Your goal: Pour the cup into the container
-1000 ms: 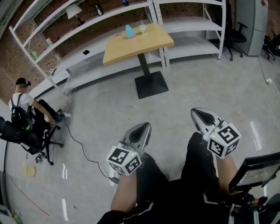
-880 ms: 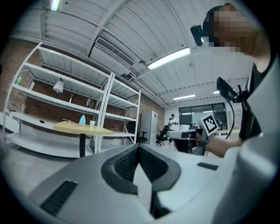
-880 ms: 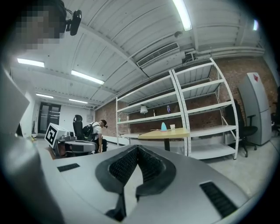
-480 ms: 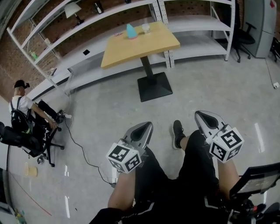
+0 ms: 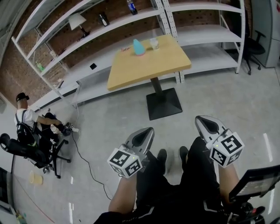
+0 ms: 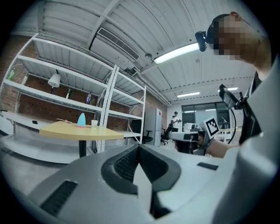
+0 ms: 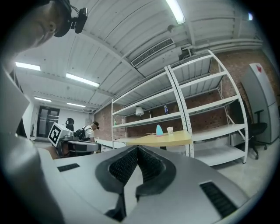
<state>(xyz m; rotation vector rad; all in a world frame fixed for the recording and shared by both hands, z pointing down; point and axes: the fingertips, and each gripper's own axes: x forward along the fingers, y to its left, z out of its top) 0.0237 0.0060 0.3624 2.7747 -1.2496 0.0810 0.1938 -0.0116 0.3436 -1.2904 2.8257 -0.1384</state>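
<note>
Grey concrete floor (image 5: 227, 100); brick wall (image 5: 116, 8); white shelving (image 5: 210, 30); wooden pedestal table (image 5: 148, 65); ceiling strip light (image 6: 177, 52).

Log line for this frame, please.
phase: before reach | left gripper: shut, empty | right gripper: shut, empty | cup, blue container: on table, untouched

head: steeply down, far | gripper views: level, low | shared: table (image 5: 148, 65)

White shelving (image 5: 99, 47) w/ lamp (image 5: 78, 19) & bottle (image 5: 131, 6) along brick wall (image 5: 113, 10) (seated person (image 5: 28, 118) at left)
</note>
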